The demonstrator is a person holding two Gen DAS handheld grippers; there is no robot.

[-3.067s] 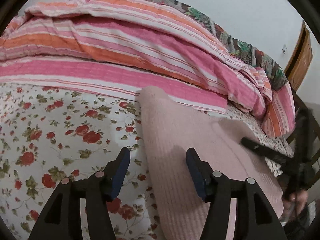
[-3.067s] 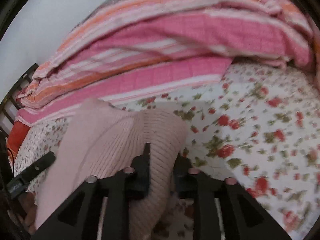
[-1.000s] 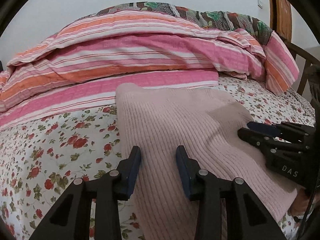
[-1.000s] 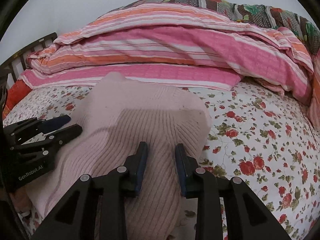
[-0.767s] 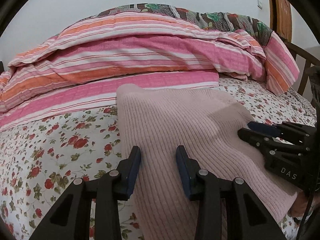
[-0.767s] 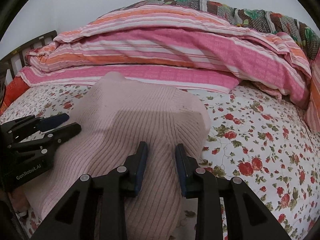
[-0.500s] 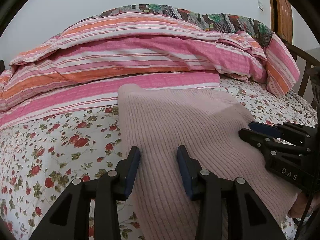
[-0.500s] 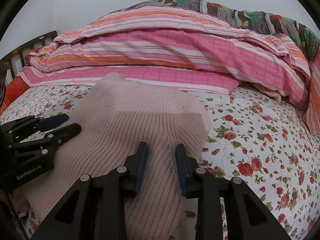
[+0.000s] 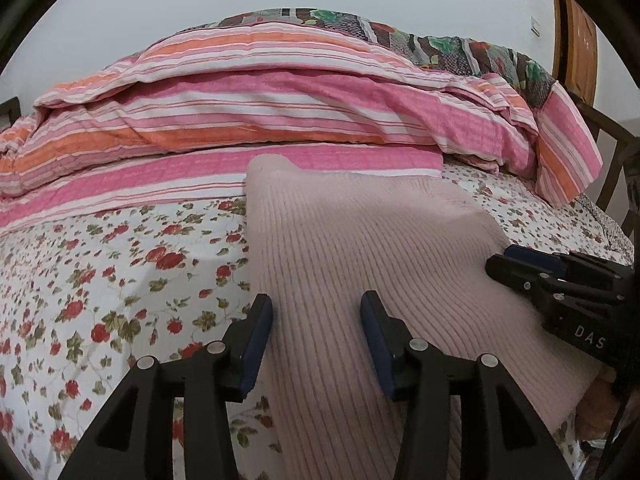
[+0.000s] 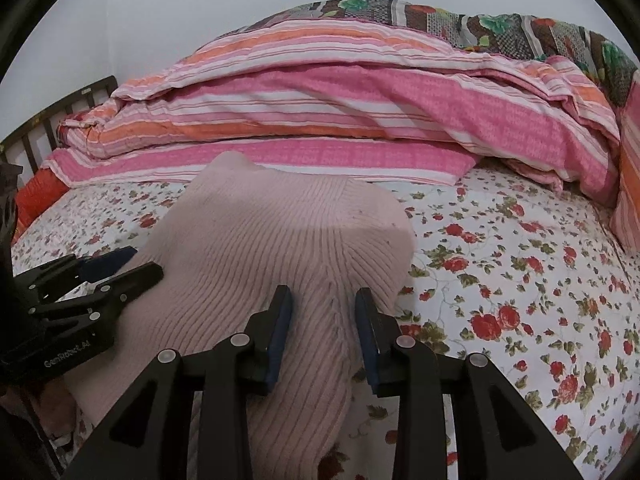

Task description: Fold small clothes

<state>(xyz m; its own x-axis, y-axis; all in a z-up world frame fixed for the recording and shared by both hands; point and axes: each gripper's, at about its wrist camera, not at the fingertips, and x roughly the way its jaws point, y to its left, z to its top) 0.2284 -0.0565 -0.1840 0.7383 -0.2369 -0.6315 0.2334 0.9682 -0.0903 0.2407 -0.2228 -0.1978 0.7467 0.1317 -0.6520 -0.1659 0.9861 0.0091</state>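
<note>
A pink ribbed knit garment (image 9: 360,248) (image 10: 280,232) lies folded on the floral bedsheet (image 9: 120,280), its far edge touching the striped quilt. My left gripper (image 9: 316,320) hovers over the garment's near left edge. Its jaws are opening, and the pads stand clear of the knit below them. From the right wrist view the left gripper (image 10: 120,268) sits at the garment's left side. My right gripper (image 10: 322,320) has a raised ridge of the knit between its pads, and its jaws are easing open. The left wrist view shows the right gripper (image 9: 516,264) at the garment's right edge.
A bunched pink, orange and white striped quilt (image 9: 280,112) (image 10: 340,100) fills the back of the bed. Dark bed rails (image 10: 40,136) (image 9: 612,152) stand at both ends, with a wooden door (image 9: 576,40) beyond. Floral sheet (image 10: 520,280) lies bare on either side of the garment.
Three seconds ago the garment was still moving in the right gripper's tight grip; now it lies still. Over the last second both pairs of jaws have widened slightly. Neither hand has shifted.
</note>
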